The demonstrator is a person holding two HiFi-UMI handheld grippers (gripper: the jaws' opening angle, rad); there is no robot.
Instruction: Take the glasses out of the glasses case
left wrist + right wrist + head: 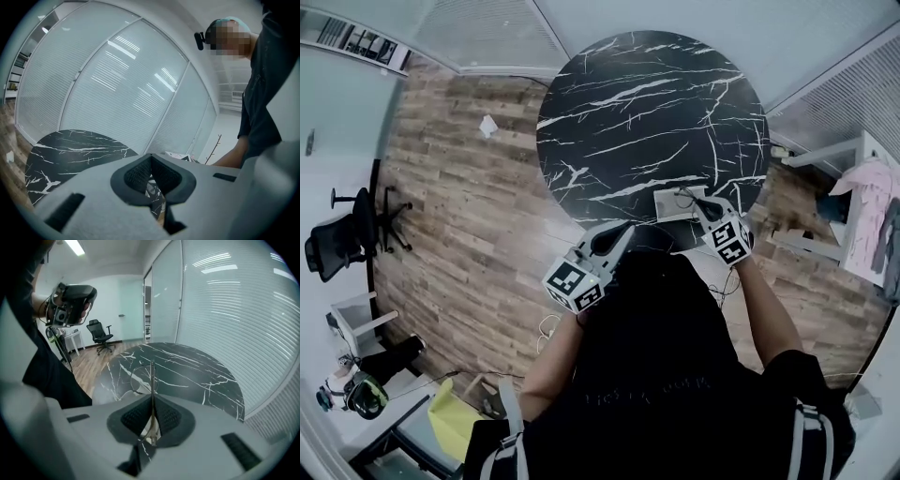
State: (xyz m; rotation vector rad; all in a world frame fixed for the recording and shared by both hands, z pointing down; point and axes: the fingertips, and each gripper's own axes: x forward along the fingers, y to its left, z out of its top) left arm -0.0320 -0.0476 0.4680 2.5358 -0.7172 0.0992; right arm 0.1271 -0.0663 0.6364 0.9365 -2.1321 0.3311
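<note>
On the near right part of the round black marble table (647,103) lies a pale open glasses case (673,204). My right gripper (701,204) hovers at the case, shut on the thin wire-frame glasses (686,195). In the right gripper view a metal temple arm (152,380) is pinched upright between the pads, with a round lens rim (139,377) beyond the gripper (153,397). My left gripper (628,228) floats at the table's near edge, left of the case. Its tips (151,157) meet with nothing between them.
A black office chair (347,234) stands on the wooden floor at far left. A scrap of white paper (488,125) lies on the floor. A white desk with clothes (872,216) stands at right. Glass partitions with blinds (117,79) ring the table.
</note>
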